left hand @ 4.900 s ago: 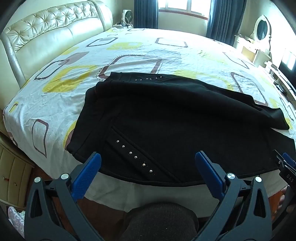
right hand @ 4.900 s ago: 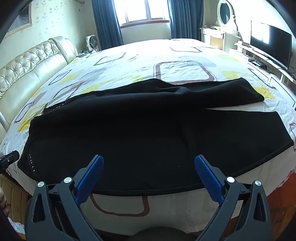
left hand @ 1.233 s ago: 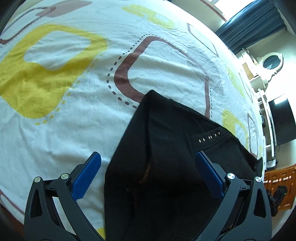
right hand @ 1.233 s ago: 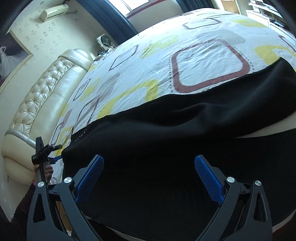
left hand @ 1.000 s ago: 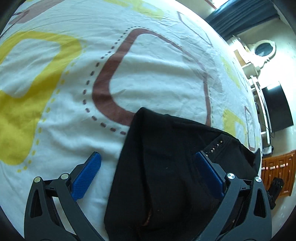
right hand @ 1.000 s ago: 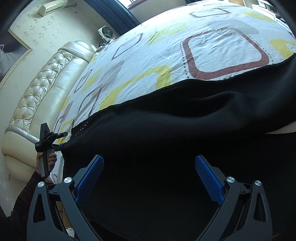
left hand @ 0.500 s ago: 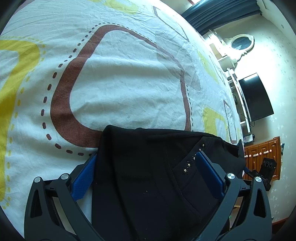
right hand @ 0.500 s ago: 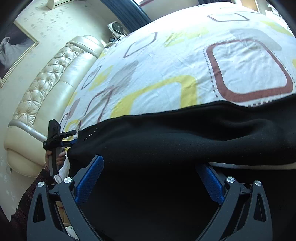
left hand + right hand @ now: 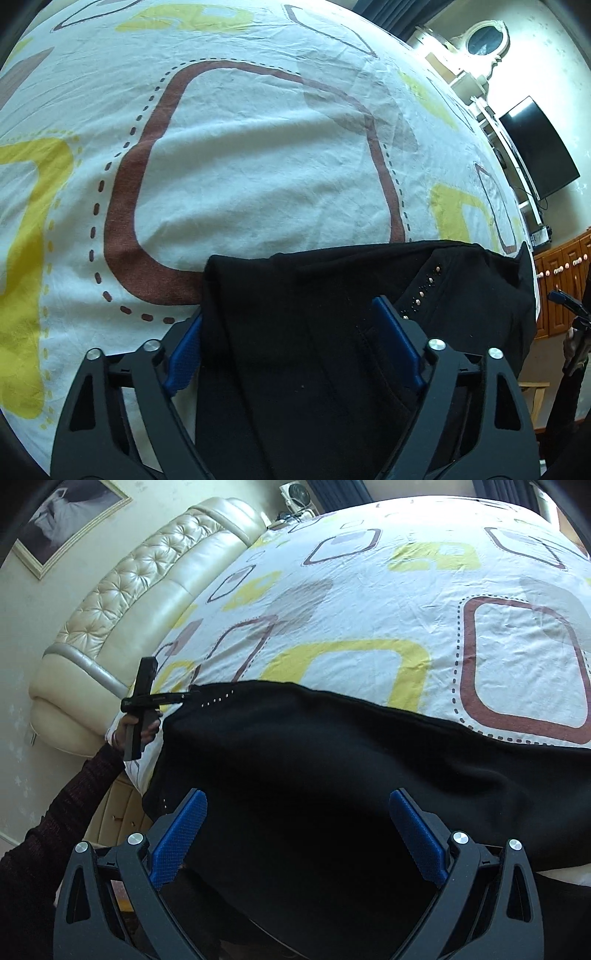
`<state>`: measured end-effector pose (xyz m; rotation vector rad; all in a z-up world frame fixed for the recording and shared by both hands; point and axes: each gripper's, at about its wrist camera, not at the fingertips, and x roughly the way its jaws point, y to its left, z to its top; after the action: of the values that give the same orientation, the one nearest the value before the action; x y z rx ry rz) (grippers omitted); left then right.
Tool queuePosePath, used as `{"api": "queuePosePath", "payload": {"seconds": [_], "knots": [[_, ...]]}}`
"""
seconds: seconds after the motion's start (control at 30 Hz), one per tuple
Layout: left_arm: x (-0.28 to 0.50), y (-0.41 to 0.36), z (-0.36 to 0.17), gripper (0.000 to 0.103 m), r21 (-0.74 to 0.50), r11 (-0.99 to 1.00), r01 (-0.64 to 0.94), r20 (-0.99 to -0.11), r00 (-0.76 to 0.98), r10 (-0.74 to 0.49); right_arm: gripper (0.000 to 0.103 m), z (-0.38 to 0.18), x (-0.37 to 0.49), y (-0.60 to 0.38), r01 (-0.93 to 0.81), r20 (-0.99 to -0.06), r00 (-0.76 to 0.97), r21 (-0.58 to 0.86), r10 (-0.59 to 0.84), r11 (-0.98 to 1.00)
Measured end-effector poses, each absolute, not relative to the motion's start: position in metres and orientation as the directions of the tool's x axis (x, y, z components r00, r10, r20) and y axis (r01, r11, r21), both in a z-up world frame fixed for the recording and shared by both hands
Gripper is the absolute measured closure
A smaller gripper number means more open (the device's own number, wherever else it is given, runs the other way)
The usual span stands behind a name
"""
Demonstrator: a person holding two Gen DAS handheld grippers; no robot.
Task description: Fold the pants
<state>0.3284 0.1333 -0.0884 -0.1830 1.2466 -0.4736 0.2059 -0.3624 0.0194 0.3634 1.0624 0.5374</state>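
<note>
Since before: left gripper (image 9: 291, 347) has slid in over the waist corner of the pants (image 9: 332, 332); its jaws have just been closing, with the black cloth now between them. Half a second back the pads stood wider at either side of the corner.
Left gripper: cloth fills the gap from pad to pad and hides part of the left pad; whether the pads press it or only flank it cannot be told. From the right wrist view it (image 9: 184, 698) sits at the far left corner of the pants, at the row of studs (image 9: 218, 700), carried by the person's hand (image 9: 142, 727).
Right gripper: (image 9: 295, 838) jaws wide apart, hovering over the black cloth, pads touching nothing.
Pants: spread across the near edge of the bed (image 9: 258, 166), waist to the left, legs running off to the right. Far edge (image 9: 369, 709) lies on the patterned sheet; near part sits under the right gripper.
Studs: a second row (image 9: 424, 288) shows just right of the left gripper's right pad.
Headboard: (image 9: 140, 590) far left, well apart from the pants.
</note>
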Motion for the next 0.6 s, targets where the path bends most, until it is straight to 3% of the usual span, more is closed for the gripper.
{"api": "queuePosePath", "payload": {"seconds": [0.07, 0.17, 0.23, 0.37, 0.43, 0.47, 0.53, 0.6], "knots": [[0.333, 0.141, -0.089, 0.047, -0.382, 0.9, 0.208, -0.874, 0.234, -0.425, 0.004, 0.02, 0.22, -0.362, -0.252, -0.749, 0.412, 0.455, 0.52, 0.854], [0.335, 0.151, -0.088, 0.064, -0.383, 0.909, 0.163, -0.882, 0.227, -0.412, 0.004, -0.001, 0.26, -0.351, -0.314, -0.833, 0.423, 0.234, 0.356, 0.92], [0.334, 0.152, -0.087, 0.065, -0.384, 0.91, 0.156, -0.882, 0.23, -0.412, 0.004, -0.021, 0.284, -0.345, -0.359, -0.876, 0.389, 0.139, 0.284, 0.923], [0.333, 0.144, -0.085, 0.067, -0.333, 0.925, 0.181, -0.894, 0.25, -0.371, 0.008, -0.057, 0.314, -0.338, -0.401, -0.928, 0.264, 0.141, 0.262, 0.905], [0.335, 0.142, -0.085, 0.064, -0.324, 0.928, 0.185, -0.896, 0.254, -0.364, 0.042, -0.063, 0.316, -0.333, -0.431, -0.936, 0.228, 0.151, 0.269, 0.89], [0.336, 0.142, -0.085, 0.059, -0.332, 0.925, 0.183, -0.893, 0.255, -0.371, 0.074, -0.067, 0.318, -0.332, -0.43, -0.941, 0.19, 0.178, 0.282, 0.885], [0.338, 0.14, -0.085, 0.055, -0.349, 0.92, 0.177, -0.885, 0.26, -0.386, 0.078, -0.07, 0.317, -0.334, -0.411, -0.942, 0.167, 0.202, 0.292, 0.889], [0.338, 0.135, -0.083, 0.057, -0.312, 0.929, 0.199, -0.893, 0.274, -0.358, 0.083, -0.067, 0.313, -0.334, -0.417, -0.942, 0.177, 0.191, 0.285, 0.889]]}}
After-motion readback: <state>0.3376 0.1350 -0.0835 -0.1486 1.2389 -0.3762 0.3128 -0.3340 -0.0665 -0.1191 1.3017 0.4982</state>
